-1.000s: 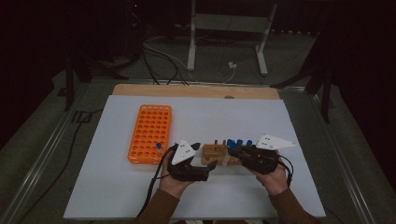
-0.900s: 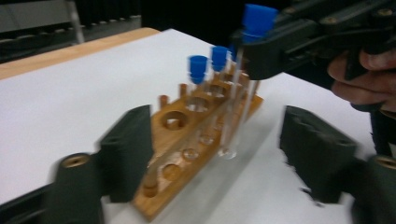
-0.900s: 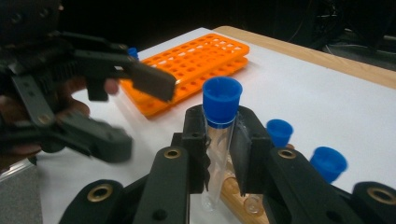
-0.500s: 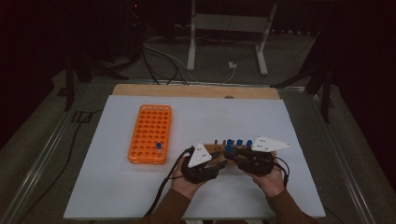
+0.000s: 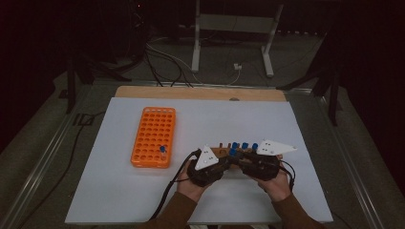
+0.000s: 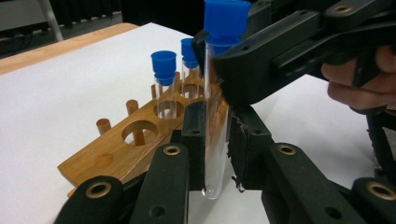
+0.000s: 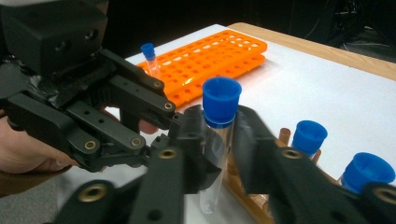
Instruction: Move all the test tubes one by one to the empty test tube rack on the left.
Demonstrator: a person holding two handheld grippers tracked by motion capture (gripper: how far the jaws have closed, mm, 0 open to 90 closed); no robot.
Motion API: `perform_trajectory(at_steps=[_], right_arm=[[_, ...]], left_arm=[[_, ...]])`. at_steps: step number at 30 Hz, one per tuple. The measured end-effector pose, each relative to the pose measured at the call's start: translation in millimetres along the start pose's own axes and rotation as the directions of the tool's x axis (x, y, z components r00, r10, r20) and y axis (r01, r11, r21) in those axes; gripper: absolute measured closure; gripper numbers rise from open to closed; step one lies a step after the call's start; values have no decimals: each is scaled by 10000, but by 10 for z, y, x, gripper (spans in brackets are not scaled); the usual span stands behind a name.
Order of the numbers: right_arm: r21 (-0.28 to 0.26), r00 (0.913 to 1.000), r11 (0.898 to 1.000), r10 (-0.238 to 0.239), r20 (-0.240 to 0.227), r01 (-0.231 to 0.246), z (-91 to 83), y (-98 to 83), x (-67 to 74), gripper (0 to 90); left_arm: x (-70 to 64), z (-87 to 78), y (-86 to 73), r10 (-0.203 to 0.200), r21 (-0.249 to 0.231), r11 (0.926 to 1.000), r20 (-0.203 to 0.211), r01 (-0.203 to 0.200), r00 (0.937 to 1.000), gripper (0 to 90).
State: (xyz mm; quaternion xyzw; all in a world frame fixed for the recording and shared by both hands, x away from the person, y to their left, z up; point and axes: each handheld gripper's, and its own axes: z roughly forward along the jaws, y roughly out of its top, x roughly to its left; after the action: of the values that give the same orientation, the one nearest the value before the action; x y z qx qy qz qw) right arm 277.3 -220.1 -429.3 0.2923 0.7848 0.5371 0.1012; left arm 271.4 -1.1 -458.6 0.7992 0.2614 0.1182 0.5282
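A clear test tube with a blue cap (image 6: 223, 18) hangs upright just in front of a wooden rack (image 6: 116, 154). My left gripper (image 6: 217, 116) has just closed and is shut on the tube's lower part. My right gripper (image 7: 218, 119) stands around the tube (image 7: 219, 105) below the cap. Its jaws have just been opening, and a gap shows beside one pad. In the high view both grippers, left (image 5: 224, 162) and right (image 5: 237, 160), meet at the tube (image 5: 232, 152) near the table's front.
Two more capped tubes (image 6: 164, 84) (image 6: 189, 60) stand in the wooden rack (image 5: 224, 151), which has empty holes at one end. An orange rack (image 5: 154, 136) to the left holds one capped tube (image 5: 163, 150). The white table top (image 5: 286, 124) ends near my hands.
My left gripper has moved right, up against the right gripper by the wooden rack. The right hand has stayed where it was.
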Motion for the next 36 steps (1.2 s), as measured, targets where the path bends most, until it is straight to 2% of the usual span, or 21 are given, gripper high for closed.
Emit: perform_trajectory(at_steps=[9, 14, 17, 21, 27, 36], right_arm=[[-352, 9997, 9991, 226, -38, -227, -86, 27, -66, 427], [-312, 9994, 9993, 234, 236, -226, -102, 30, -95, 294], [-313, 9980, 9992, 279, 565, -261, -115, 29, -123, 205], [-299, 9943, 9989, 390, 991, -362, -138, 29, -164, 146], [-456, 9884, 9974, 624, 1386, -566, -185, 28, -231, 36], [-517, 9811, 9963, 768, 1774, -686, -227, 12, -297, 0]], left_arm=[[63, -72, -52, -258, 19, 9997, -260, 258, 9993, 782], [102, -140, -72, -291, 41, 9996, -406, 293, 9988, 782], [126, -183, -86, -395, -2, 9992, -485, 395, 9980, 782], [162, -242, -104, -400, 1, 9992, -627, 401, 9972, 782], [201, -329, -126, -422, -23, 9991, -750, 421, 9963, 782], [275, -448, -164, -626, -199, 9979, -788, 612, 9949, 782]])
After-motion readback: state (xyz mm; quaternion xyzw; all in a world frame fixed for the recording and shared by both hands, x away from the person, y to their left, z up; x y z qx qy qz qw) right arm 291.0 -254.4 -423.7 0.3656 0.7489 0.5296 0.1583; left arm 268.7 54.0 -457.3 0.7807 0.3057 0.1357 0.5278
